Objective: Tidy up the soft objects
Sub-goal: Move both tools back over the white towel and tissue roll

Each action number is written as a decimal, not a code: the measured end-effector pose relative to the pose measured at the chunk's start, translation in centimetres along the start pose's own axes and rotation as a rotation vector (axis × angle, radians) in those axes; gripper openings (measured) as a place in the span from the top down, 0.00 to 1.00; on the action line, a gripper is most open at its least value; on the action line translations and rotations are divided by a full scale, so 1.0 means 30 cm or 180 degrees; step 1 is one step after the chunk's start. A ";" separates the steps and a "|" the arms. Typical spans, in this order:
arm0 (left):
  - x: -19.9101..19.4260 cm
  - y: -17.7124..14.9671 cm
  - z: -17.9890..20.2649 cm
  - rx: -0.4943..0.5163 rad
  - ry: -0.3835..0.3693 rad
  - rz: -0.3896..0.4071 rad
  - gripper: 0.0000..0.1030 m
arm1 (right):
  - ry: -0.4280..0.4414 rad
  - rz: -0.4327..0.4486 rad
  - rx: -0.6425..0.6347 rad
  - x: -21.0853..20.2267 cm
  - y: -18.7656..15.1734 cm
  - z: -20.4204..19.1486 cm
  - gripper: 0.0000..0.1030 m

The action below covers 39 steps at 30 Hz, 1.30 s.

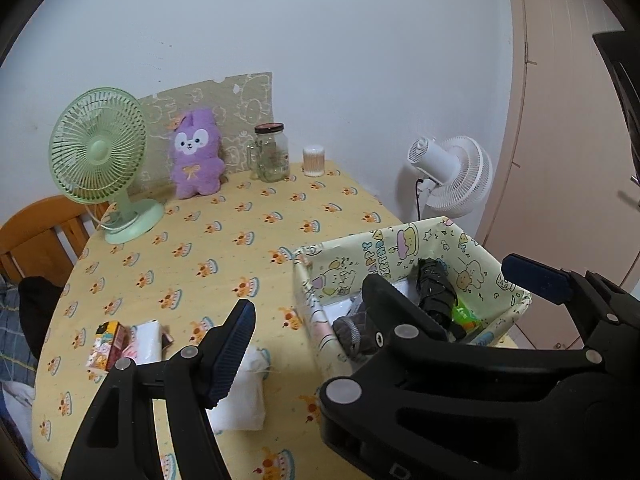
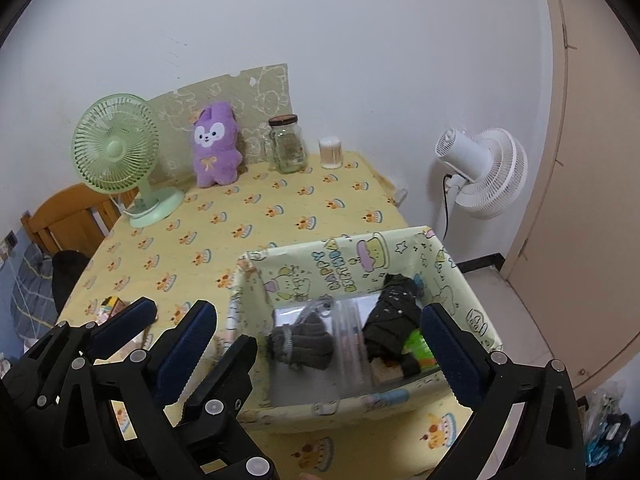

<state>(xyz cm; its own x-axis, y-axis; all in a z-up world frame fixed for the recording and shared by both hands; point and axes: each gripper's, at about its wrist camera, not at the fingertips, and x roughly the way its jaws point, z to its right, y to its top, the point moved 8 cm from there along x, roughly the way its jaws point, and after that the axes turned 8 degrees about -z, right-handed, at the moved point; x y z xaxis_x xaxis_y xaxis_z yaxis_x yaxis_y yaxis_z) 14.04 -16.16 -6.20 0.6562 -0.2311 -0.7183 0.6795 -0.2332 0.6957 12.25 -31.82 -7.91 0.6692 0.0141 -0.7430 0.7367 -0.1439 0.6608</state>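
Both grippers are spread open, nothing held: left gripper point(image 1: 394, 296), right gripper point(image 2: 320, 328). Grey knit glove point(image 2: 302, 340) already lies in cartoon-print fabric box point(image 2: 472, 284), frame centre. White soft pouch point(image 1: 246, 396), lower centre, should be approached w/ left jaws straddling it, pinched mid-body, then lifted clear of box wall.

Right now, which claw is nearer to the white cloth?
Left. The left claw has one finger right at the cloth; the right claw is farther right, over the box.
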 end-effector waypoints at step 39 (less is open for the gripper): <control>-0.055 -0.252 -0.367 -0.0376 0.0242 0.0003 0.29 | 0.0207 -0.0048 -0.0305 0.033 -0.171 -0.412 0.00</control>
<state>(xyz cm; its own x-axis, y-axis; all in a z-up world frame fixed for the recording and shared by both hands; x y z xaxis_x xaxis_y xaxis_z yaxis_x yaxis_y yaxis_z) 11.42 -3.62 -10.33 0.6768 -0.1579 -0.7191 0.7098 -0.1192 0.6942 10.32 -18.83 -10.71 0.6605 0.0800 -0.7466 0.7507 -0.0481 0.6589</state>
